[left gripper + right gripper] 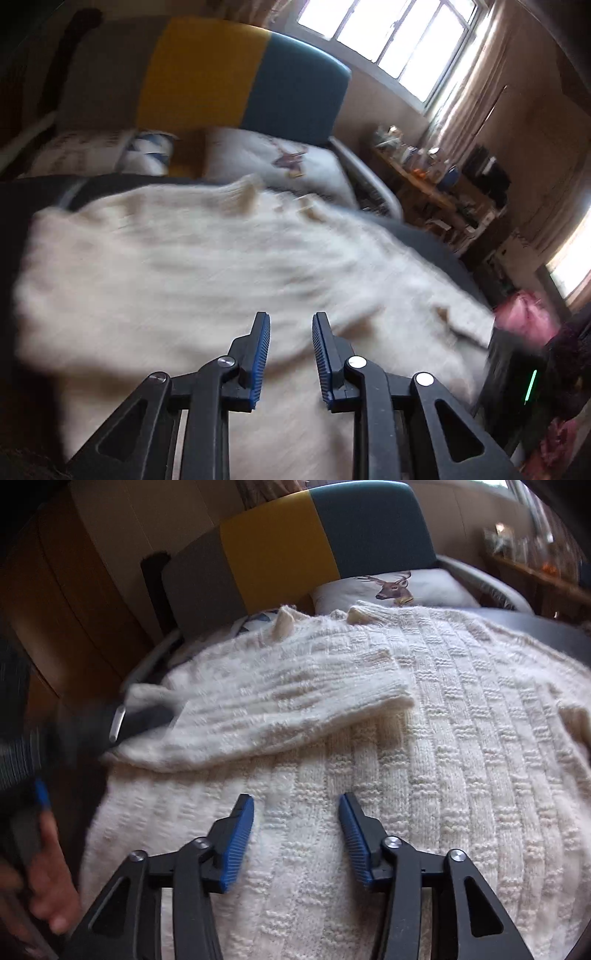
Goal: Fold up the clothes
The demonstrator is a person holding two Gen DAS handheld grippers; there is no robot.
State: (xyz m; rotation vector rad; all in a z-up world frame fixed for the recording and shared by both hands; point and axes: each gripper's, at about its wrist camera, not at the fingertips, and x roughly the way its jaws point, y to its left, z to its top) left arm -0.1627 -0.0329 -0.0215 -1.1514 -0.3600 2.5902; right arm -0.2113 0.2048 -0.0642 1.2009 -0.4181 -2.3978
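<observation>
A cream knitted sweater [424, 738] lies spread across the dark bed cover [436, 243]. One sleeve [280, 698] is folded across its body, the cuff pointing right. My right gripper [295, 798] hovers open just above the lower body of the sweater, with nothing between the blue pads [236, 845]. In the left wrist view the sweater [221, 266] is blurred by motion, and my left gripper [291, 317] is open over it, holding nothing. A dark blurred device [122, 720] sits by the sleeve's shoulder end at the left, and a person's hand [48, 890] shows below it.
A grey, yellow and teal headboard [280, 546] stands at the bed's far end, with a deer-print pillow [399, 587] in front of it. A cluttered wooden shelf [424, 166] and bright windows [391, 33] are to the right. A wooden wardrobe [66, 602] stands at the left.
</observation>
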